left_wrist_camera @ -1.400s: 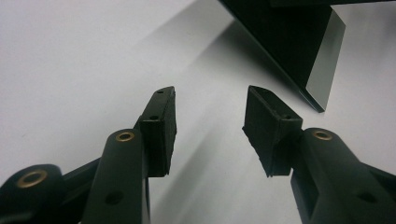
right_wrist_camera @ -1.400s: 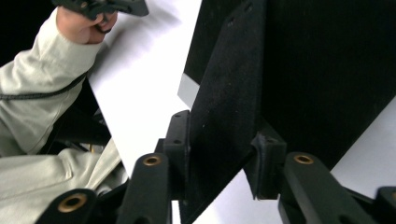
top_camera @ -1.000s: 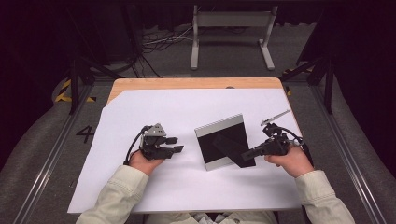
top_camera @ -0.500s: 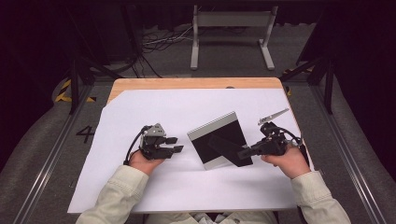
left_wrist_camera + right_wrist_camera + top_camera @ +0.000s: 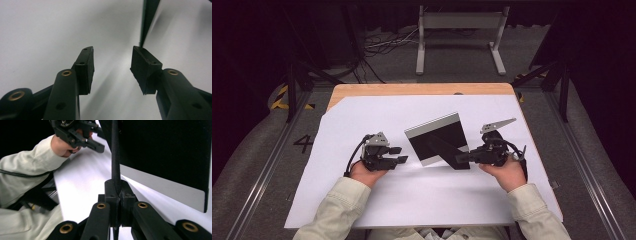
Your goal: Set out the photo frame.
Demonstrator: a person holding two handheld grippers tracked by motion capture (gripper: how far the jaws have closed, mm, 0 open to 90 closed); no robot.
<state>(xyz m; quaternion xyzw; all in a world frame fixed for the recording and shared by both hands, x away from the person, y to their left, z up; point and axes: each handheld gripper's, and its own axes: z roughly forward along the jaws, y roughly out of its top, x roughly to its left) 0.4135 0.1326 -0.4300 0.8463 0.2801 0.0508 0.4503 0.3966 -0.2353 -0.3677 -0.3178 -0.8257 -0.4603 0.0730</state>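
The right gripper (image 5: pixel 460 158) clamps the black prop leg (image 5: pixel 115 157) of the picture frame (image 5: pixel 437 137) mid-worktop; the frame has swung leftward toward the open, empty left gripper (image 5: pixel 401 154).

Light: bright on the white sheet (image 5: pixel 377 200), and around it you see dark floor.
Shadows: soft ones beside the frame (image 5: pixel 437 137).
Focus: your left gripper (image 5: pixel 112 66) looks slightly blurred.
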